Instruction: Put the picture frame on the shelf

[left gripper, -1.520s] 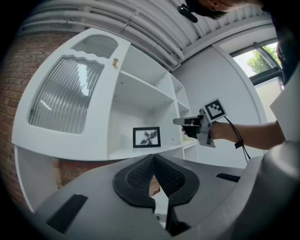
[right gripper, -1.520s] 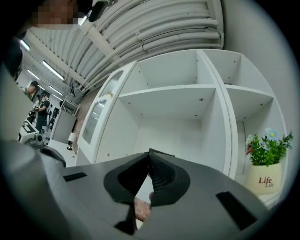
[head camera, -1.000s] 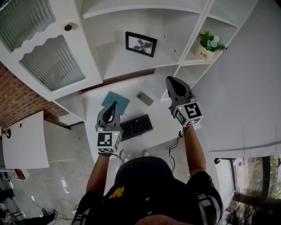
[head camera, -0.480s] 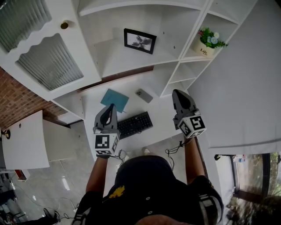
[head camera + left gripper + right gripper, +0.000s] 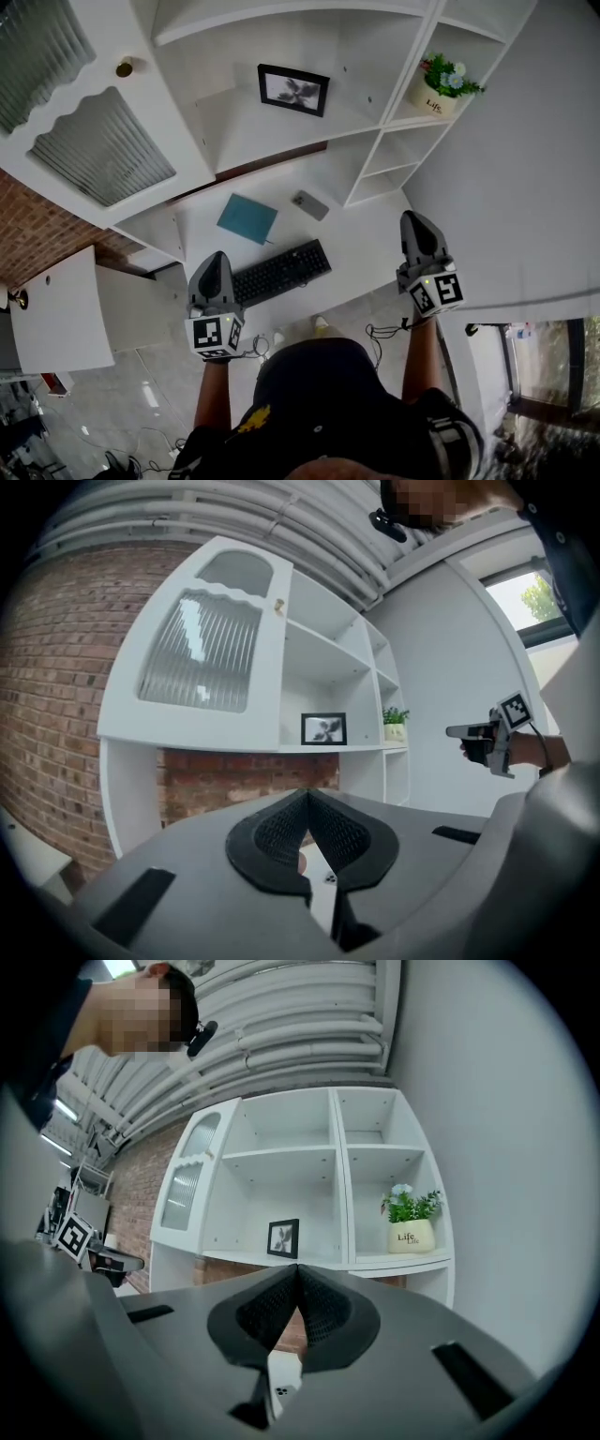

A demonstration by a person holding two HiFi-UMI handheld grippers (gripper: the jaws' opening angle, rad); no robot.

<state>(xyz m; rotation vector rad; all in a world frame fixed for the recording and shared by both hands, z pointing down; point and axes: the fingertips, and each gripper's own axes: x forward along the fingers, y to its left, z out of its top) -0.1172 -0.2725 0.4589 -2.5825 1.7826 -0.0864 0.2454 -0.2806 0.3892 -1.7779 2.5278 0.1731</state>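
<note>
Both grippers have drawn back from the shelf (image 5: 246,141) toward the person since the earlier frame, and the frame (image 5: 293,90) has stayed standing on it.

From the head view, we see the left gripper (image 5: 217,260) at the counter's (image 5: 364,242) near edge, beside the keyboard (image 5: 281,272). The right gripper (image 5: 416,221) is at the counter's right end. A phone (image 5: 309,205) and a teal notebook (image 5: 247,218) lie beyond the keyboard. A plant (image 5: 442,86) stands in the compartment to the right of the frame.

In the left gripper view, we see the jaws closed together with nothing between them. The frame (image 5: 323,728) is upright on the shelf well ahead, and the right gripper (image 5: 489,740) is off to the right.

In the right gripper view, the jaws are likewise together and empty. The frame (image 5: 283,1237) is just above them in the picture and the plant (image 5: 410,1222) is to its right.
</note>
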